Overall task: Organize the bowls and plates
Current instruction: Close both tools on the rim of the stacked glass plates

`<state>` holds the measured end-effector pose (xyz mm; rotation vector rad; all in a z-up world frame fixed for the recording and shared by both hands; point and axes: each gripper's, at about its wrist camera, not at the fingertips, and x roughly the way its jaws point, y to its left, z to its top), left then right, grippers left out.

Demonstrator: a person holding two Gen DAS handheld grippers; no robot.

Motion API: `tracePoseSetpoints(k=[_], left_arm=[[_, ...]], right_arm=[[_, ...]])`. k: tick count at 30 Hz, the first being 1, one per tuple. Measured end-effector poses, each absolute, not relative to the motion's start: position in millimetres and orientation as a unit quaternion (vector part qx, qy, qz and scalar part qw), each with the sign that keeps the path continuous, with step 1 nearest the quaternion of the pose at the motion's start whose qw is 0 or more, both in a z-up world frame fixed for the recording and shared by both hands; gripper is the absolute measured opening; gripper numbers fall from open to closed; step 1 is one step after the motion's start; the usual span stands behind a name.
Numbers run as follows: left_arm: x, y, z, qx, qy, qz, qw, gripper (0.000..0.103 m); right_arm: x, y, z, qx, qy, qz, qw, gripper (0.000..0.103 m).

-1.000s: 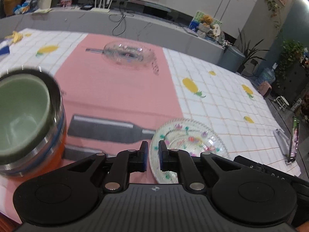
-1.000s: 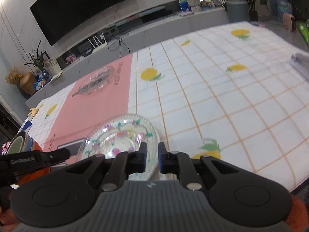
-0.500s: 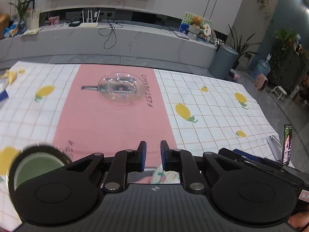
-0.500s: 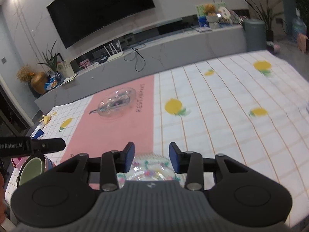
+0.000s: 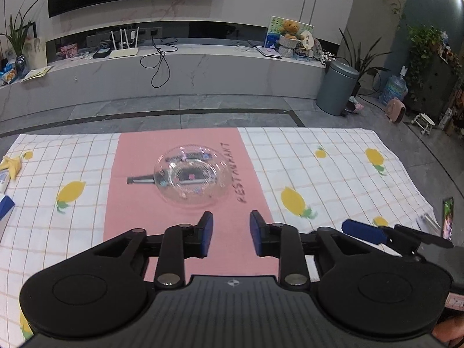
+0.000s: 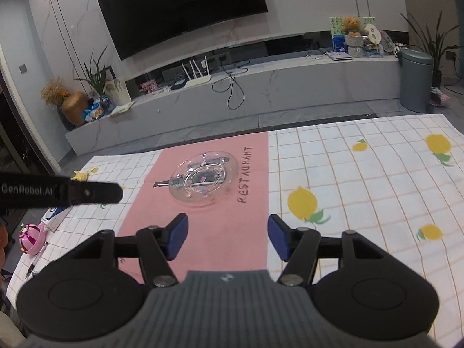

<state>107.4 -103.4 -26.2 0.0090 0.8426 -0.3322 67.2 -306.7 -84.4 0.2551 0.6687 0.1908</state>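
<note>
Ahead of both claws the pink strip (image 5: 185, 226) of the table (image 5: 333, 174) lies bare up to the clear glass plate (image 5: 191, 178), the only thing standing in that lane. To its right the checked cloth is open. The left edge is cluttered (a banana peel (image 5: 11, 165), a pink toy (image 6: 30, 237)), and the left claw (image 6: 95, 192) juts across there.

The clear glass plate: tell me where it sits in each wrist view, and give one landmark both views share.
Left wrist: clear glass plate just above centre, on the pink mat, beyond the open left gripper.
Right wrist: the plate sits left of centre, ahead of the open right gripper.
Shared landmark: the "RESTAURANT" lettering, just right of the plate in both.
</note>
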Motion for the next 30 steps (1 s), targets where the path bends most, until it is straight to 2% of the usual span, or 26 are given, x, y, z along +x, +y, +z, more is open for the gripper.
tracePoseSetpoints(k=[4,15,18,30], left_arm=[[140.0,-91.7,-30.4,-0.003,0.415,-0.158,0.896,0.041],[236.0,-66.5,-76.8,-0.037,0.47,-0.139,0.871,0.041],[253.5,-62.8,-99.3,-0.02,0.476,-0.116,0.872,0.041],[295.0,-34.9,-158.2,-0.089,0.509,-0.092,0.851,0.041]], right_arm=[[94.3,-303.5,-89.8,0.125,0.341,0.096,0.927,0.064],[187.8,-299.0,-127.8,0.203,0.384,0.1,0.895,0.063],[214.6,-293.8,-140.7,0.227,0.393,0.103,0.885,0.058],[289.7,-305.7,-194.0,0.264,0.421,0.082,0.864,0.042]])
